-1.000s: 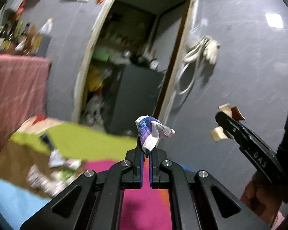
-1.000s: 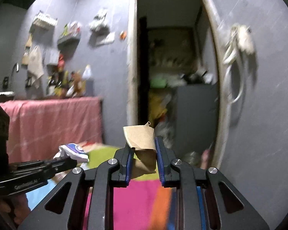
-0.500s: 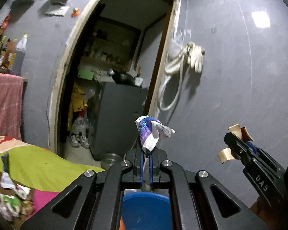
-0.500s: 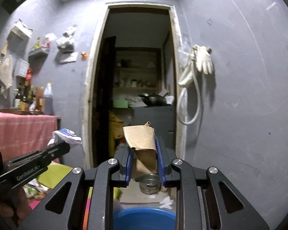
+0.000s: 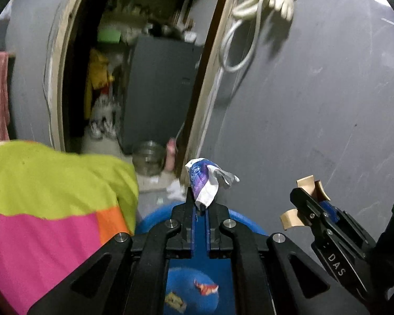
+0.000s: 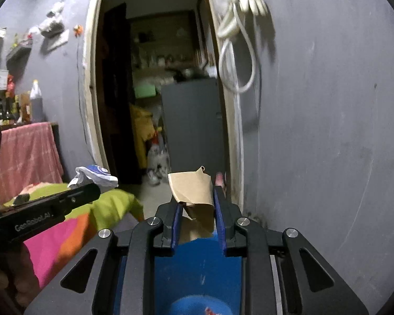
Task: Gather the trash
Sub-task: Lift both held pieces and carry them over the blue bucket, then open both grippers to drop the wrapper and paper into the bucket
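1. Above the blue bin (image 5: 245, 219), two pieces of trash ride in the grippers so they can fall straight in: a crumpled white and purple wrapper (image 5: 206, 183) and a folded scrap of brown cardboard (image 6: 193, 191).
2. The left gripper (image 5: 200, 207) is pinched tight on the wrapper's lower end, and the loose top flares out above the tips.
3. The right gripper (image 6: 197, 202) clamps the cardboard between its blue pads; the gap is wider because the scrap is bulky.
4. The bin already holds a few scraps at its bottom, so I judge the next move to be letting go.
5. Left of the bin hangs a green, pink and orange cloth (image 5: 52, 183); behind stand a grey wall (image 6: 328, 131) and an open doorway (image 6: 157, 92).
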